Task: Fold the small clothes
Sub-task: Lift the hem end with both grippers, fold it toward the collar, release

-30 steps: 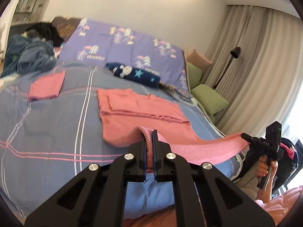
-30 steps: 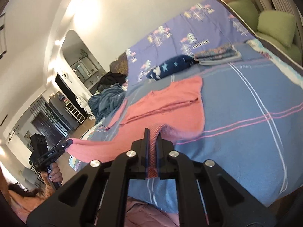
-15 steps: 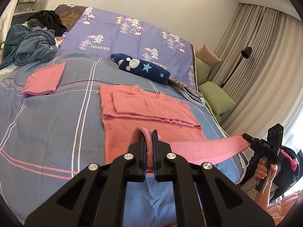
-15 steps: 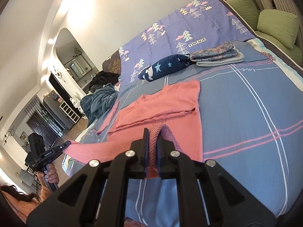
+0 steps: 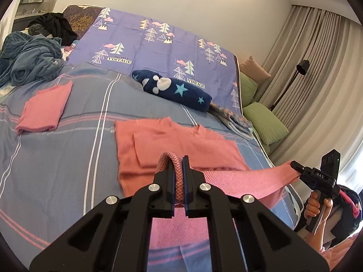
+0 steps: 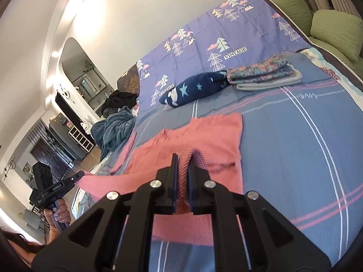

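the pink top (image 5: pixel 181 145) lies flat on the bed (image 5: pixel 68 158), sleeves already folded in; its hem is lifted, the bottom-up fold left to do; left gripper (image 5: pixel 179 176) and right gripper (image 6: pixel 182 176) each pinch a hem corner; a folded pink garment (image 5: pixel 45 106) sits nearby.

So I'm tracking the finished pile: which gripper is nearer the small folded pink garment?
Left. The left gripper is nearer the small folded pink garment; the right gripper holds the hem far across.
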`<act>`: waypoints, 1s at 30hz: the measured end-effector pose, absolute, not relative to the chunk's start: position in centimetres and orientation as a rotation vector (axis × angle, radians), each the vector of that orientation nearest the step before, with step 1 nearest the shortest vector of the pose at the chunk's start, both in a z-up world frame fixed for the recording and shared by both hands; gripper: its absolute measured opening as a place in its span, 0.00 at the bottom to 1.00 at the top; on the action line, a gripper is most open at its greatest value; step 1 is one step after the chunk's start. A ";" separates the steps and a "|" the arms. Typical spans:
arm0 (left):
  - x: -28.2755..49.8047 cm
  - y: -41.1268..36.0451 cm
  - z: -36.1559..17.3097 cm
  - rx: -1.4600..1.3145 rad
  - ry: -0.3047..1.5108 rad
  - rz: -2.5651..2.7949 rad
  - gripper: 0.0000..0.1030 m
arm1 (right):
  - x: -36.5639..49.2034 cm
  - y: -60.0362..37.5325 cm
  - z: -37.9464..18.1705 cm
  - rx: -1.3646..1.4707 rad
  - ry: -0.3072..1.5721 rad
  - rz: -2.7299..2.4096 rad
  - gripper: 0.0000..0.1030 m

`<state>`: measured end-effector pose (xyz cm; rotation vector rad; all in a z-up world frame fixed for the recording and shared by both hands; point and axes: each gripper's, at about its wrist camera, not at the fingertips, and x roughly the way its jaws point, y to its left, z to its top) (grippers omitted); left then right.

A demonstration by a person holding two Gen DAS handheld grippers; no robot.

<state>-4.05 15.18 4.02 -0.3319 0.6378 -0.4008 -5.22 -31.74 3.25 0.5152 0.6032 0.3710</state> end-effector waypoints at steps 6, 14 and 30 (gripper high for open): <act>0.2 14.7 4.8 -0.307 0.631 -0.393 0.05 | -0.3 -31.5 3.6 0.493 0.616 0.348 0.08; 7.1 13.7 4.4 -0.275 0.659 -0.340 0.05 | 7.1 -31.3 3.0 0.480 0.655 0.321 0.08; 18.0 14.0 -4.4 -0.208 0.850 -0.132 0.44 | 16.7 -31.4 -3.2 0.416 0.805 0.213 0.44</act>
